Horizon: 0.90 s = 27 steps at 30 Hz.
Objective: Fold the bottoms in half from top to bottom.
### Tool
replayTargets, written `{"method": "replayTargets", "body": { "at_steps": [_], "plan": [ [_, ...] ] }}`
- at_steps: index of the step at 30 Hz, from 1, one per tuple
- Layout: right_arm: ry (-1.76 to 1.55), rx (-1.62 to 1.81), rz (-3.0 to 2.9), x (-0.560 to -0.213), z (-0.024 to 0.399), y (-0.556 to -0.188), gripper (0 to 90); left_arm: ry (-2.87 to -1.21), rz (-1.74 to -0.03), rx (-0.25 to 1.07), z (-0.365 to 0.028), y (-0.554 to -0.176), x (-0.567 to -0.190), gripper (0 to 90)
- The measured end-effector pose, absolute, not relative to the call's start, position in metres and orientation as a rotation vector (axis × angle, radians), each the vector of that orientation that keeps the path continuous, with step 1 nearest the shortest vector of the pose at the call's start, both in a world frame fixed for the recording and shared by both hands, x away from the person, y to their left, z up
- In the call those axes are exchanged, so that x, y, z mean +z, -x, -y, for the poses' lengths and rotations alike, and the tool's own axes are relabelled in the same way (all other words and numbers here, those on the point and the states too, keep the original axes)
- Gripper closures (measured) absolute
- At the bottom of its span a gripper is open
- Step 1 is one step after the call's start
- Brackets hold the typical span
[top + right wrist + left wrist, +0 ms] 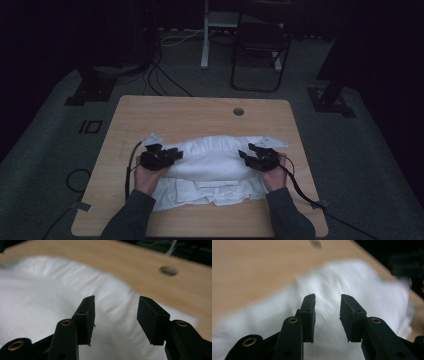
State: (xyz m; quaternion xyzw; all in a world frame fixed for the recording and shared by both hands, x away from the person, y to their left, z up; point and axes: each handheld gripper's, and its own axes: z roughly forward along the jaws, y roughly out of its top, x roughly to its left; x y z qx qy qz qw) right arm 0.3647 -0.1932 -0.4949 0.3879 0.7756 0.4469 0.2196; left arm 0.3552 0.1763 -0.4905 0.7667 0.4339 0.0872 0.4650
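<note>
White cloth is what I have under both hands: a folded white garment (210, 170) lies on the light wooden tabletop (200, 112), on the near half of it, well short of the round cable hole (238, 111) toward the far edge. Its upper layer bulges into a soft mound, and flatter layers stick out from under it on the side nearest me.

My left gripper (170, 156) sits at the garment's left end, my hand (147, 177) behind it. In the left gripper view its jaws stand a little apart, a narrow gap with nothing caught between the pads; the garment (362, 290) lies beyond and beneath them, blurred, and I cannot tell whether the tips touch it.

My right gripper (248, 156) sits at the garment's right end, facing the left one across the mound. In the right gripper view its jaws stand wider than the left pair, and the space between them is free, with the garment (45, 290) spread below and the cable hole (169, 270) beyond the cloth's edge. Neither gripper has a hold on the fabric.

Behind the tabletop, past the cable hole, a dark chair (260, 50) and a white post (205, 35) stand on the grey floor, with black cables (160, 80) beside them.
</note>
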Motion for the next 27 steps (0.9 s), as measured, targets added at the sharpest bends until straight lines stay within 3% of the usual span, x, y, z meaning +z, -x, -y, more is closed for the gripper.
{"method": "replayTargets", "body": {
  "at_steps": [5, 9, 14, 20, 27],
  "plan": [
    [-1.059, 1.14, -2.259, -0.524, 0.186, -0.359, 48.8, -1.988, -1.064, 0.126, -0.157, -0.332, -0.531, 69.0],
    [-1.061, 1.1, -2.292, -0.537, 0.194, -0.35, 49.3, -2.013, -1.071, 0.1, -0.162, -0.315, -0.538, 69.3],
    [-1.097, 1.056, -2.31, -0.55, 0.207, -0.342, 49.3, -2.071, -1.105, 0.145, -0.168, -0.3, -0.549, 71.1],
    [-1.151, 1.08, -2.3, -0.56, 0.214, -0.34, 49.7, -2.052, -1.123, 0.182, -0.17, -0.307, -0.555, 79.2],
    [-1.178, 1.07, -2.279, -0.563, 0.206, -0.336, 50.3, -2.035, -1.166, 0.286, -0.174, -0.331, -0.554, 80.2]
  ]
}}
